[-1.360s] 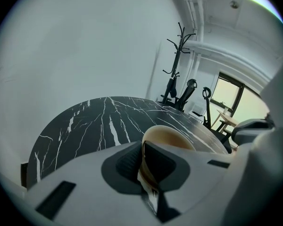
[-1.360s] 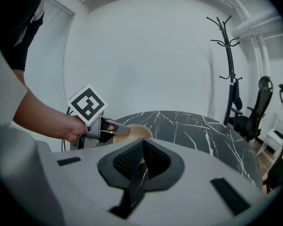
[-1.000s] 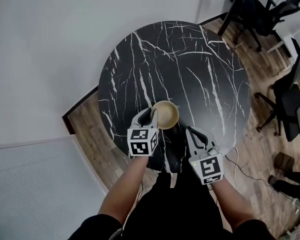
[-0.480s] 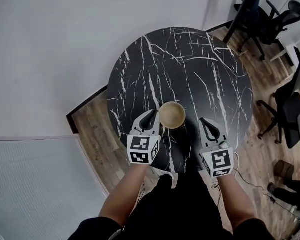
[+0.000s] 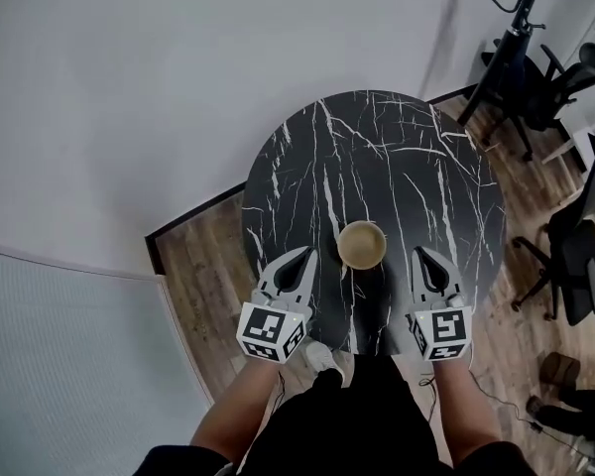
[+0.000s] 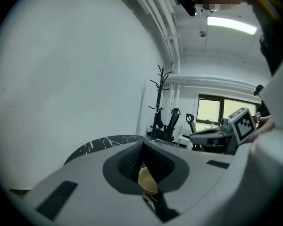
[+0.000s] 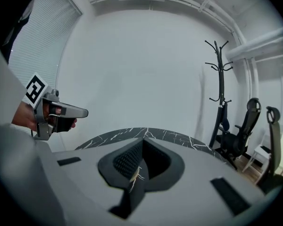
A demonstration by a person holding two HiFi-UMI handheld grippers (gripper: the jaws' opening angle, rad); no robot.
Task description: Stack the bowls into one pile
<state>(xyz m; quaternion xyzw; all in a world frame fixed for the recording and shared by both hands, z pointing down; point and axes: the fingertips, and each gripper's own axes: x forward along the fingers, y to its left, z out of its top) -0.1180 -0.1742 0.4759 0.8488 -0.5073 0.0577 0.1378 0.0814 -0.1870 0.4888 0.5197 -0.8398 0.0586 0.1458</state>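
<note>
A tan bowl (image 5: 362, 244), or a nested pile of them seen from above, stands on the round black marble table (image 5: 377, 147) near its front edge. My left gripper (image 5: 304, 256) hovers left of the bowl, apart from it, jaws shut with nothing between them. In the left gripper view the bowl (image 6: 147, 181) shows below my shut left gripper (image 6: 144, 145). My right gripper (image 5: 420, 254) hangs right of the bowl, also shut and empty. The right gripper view looks across the table (image 7: 170, 135) past the shut right gripper (image 7: 144, 142), with the left gripper (image 7: 80, 112) at the far left.
A black coat stand (image 5: 516, 38) and office chairs (image 5: 575, 236) stand to the right on the wooden floor (image 5: 203, 266). A white wall lies behind the table and a white ribbed panel (image 5: 69, 365) at the left. The person's shoe (image 5: 320, 357) sits under the table's front edge.
My left gripper has drawn back from the bowl's rim, lifted and shut. The right gripper has risen a little. The bowl stays put on the table.
</note>
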